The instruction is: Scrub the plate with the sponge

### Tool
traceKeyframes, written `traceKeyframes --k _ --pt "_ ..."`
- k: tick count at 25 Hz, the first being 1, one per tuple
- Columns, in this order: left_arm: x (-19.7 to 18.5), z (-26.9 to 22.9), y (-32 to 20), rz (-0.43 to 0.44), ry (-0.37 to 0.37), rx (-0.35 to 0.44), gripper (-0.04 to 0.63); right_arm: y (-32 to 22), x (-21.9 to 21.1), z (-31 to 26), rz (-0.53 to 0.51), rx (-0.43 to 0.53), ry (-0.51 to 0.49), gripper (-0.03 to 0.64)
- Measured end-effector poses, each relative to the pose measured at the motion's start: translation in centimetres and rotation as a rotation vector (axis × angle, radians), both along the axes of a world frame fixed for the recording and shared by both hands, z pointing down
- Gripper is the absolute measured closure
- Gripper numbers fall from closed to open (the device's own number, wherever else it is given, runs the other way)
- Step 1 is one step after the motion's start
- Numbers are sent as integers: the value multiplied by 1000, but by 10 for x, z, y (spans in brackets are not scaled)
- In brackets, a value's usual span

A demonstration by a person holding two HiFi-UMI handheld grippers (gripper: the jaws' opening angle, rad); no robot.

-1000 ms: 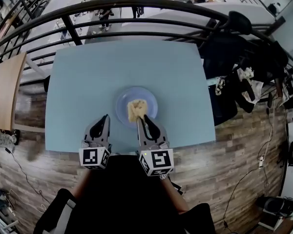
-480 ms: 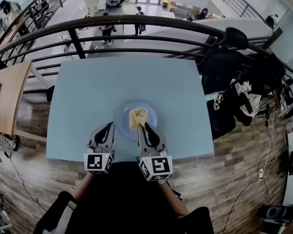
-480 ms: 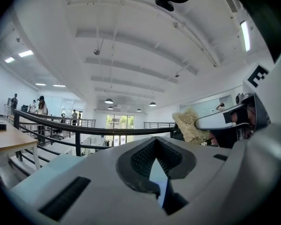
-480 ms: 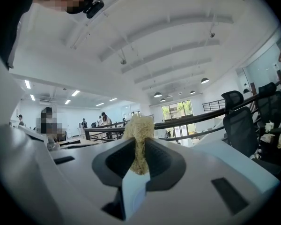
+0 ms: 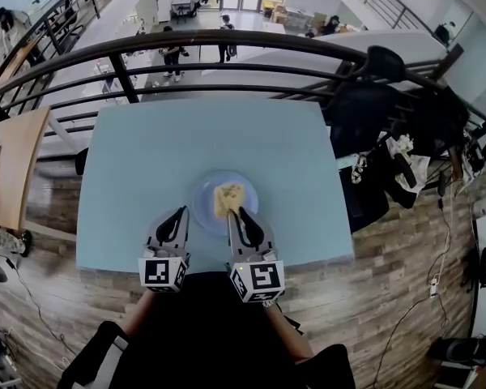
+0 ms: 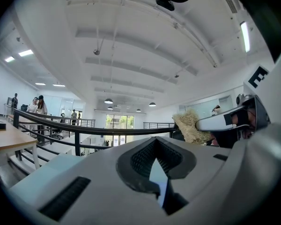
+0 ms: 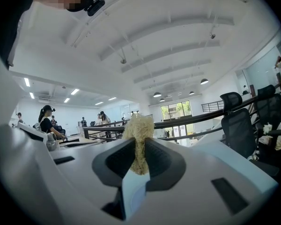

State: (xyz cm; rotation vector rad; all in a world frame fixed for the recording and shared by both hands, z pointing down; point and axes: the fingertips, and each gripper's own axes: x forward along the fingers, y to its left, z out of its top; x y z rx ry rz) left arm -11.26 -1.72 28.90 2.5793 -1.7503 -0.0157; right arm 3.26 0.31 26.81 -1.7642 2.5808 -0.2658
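Observation:
A pale blue plate lies on the light blue table, near its front edge. A tan, fibrous sponge is over the plate's middle; whether it touches the plate I cannot tell. My right gripper is shut on the sponge's near end, and the sponge sticks up between the jaws in the right gripper view. My left gripper is shut and empty, just left of the plate's rim. In the left gripper view, the shut jaws fill the bottom, with the sponge at right.
A dark metal railing runs along the table's far side. Black office chairs draped with bags and clothes stand to the right. A wooden desk is at left. The floor around is wood plank.
The head camera has shifted a little. The left gripper has edged closer to the plate's left rim. The right gripper still holds the sponge over the plate.

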Motion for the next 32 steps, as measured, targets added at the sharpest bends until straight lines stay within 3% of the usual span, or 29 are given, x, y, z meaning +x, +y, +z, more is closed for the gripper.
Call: traceKeyframes --k 32 --pt "1 3 13 15 -10 -13 594 14 -4 9 -5 -23 11 558"
